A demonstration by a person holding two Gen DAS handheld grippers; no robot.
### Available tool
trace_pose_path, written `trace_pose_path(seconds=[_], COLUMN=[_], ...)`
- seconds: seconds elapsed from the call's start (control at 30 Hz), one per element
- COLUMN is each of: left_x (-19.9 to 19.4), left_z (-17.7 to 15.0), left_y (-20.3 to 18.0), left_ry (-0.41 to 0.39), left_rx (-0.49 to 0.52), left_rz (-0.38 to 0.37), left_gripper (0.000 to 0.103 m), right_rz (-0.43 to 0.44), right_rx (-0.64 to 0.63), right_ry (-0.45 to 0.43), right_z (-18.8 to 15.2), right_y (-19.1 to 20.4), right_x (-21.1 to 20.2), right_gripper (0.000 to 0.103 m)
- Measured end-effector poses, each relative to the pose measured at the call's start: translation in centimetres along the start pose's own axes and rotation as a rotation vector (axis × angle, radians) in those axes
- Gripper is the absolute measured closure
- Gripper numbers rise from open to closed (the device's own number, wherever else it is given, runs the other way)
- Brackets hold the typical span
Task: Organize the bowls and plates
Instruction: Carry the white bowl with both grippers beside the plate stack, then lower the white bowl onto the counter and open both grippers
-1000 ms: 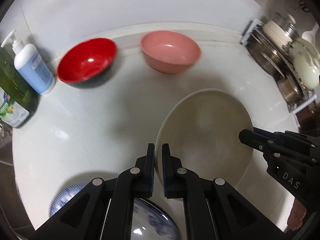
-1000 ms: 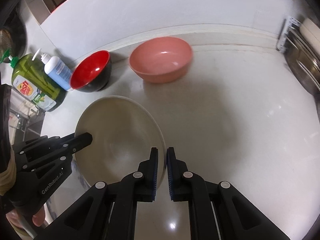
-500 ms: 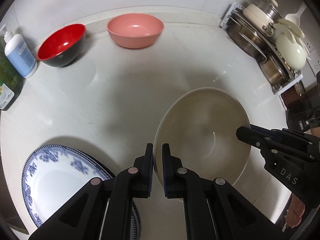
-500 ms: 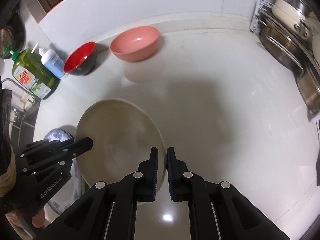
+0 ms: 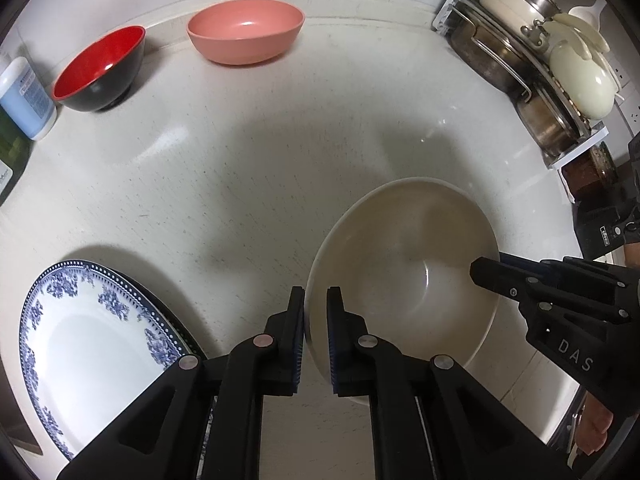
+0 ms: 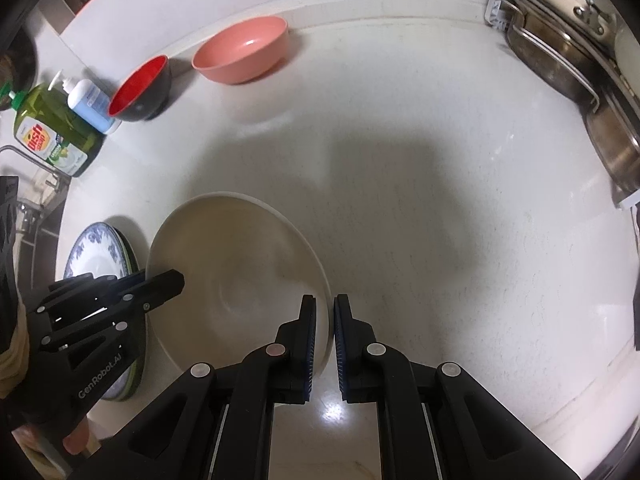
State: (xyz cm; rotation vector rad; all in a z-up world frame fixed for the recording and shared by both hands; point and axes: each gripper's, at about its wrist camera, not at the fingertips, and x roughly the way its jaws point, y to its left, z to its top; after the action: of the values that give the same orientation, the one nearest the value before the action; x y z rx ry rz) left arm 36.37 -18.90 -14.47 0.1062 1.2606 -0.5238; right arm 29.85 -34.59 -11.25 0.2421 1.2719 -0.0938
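2 grippers, left gripper (image 5: 316, 336) and right gripper (image 6: 325, 340), clamped on opposite rims of cream plate (image 5: 404, 272), just beside blue plate (image 5: 92, 348) on counter (image 5: 248, 168): keep level, lower evenly, release together.

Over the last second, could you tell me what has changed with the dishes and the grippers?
Both grippers carried the cream bowl back from the wall, so the blue-patterned plate came into view beside it. The left gripper and right gripper still clamp opposite rims. The red bowl and pink bowl stayed put.
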Motion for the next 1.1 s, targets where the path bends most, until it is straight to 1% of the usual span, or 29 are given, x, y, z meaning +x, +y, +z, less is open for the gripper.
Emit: trace_pose_path(seconds=[0.27,0.43,0.57,0.67,0.73,0.8,0.87,0.9,0.93,1.0,1.1], left_x=[0.4,0.6,0.7,0.5,0.2,0.0,-0.4,-0.6,-0.9,-1.3,-2.3], left_z=[0.3,0.3,0.3,0.5,0.5,0.6,0.7,0.8,0.9,1.1,1.6], left_y=[0.1,0.2,0.3,0.4,0.5,0.6,0.7,0.9,1.0,1.1,1.3], left_ry=[0.005,0.005,-0.002,-0.014,-0.025,-0.036,-0.049,-0.057,-0.065,-0.080,-0.110], left_rx=[-0.009,-0.010,-0.008,-0.008,-0.003,0.002,0.002,0.002,0.002,0.005,0.022], left_rz=[0.002,-0.001,0.009,0.006,0.013,0.024,0.028,0.033,0.038,0.046,0.064], left_gripper=[0.092,0.088,0.088,0.080,0.072,0.068,0.064,0.061,0.058,0.057,0.049], right_rz=[0.008,0.010,0.014,0.016,0.019,0.018,0.017,0.011,0.006,-0.004,-0.006], right_rx=[-0.012,-0.015,-0.013,-0.017,-0.018,-0.021,-0.022,-0.022,-0.022,-0.021,-0.019], right_ry=[0.022,0.023,0.022,0.021,0.014,0.010,0.003,-0.004,-0.012,-0.027,-0.055], right_z=[-0.1,0.1,0.1,0.2,0.3,0.4,0.4,0.4,0.5,0.6,0.9], right_y=[-0.5,-0.5,-0.4,-0.2,-0.2,-0.1,0.0,0.0,0.0,0.2,0.3], right_x=[0.5,0.6,0.7,0.8,0.7,0.7,0.6,0.5,0.3,0.0,-0.8], right_gripper=[0.092,0.092,0.092,0.092,0.091,0.091,0.087,0.079,0.074,0.073,0.073])
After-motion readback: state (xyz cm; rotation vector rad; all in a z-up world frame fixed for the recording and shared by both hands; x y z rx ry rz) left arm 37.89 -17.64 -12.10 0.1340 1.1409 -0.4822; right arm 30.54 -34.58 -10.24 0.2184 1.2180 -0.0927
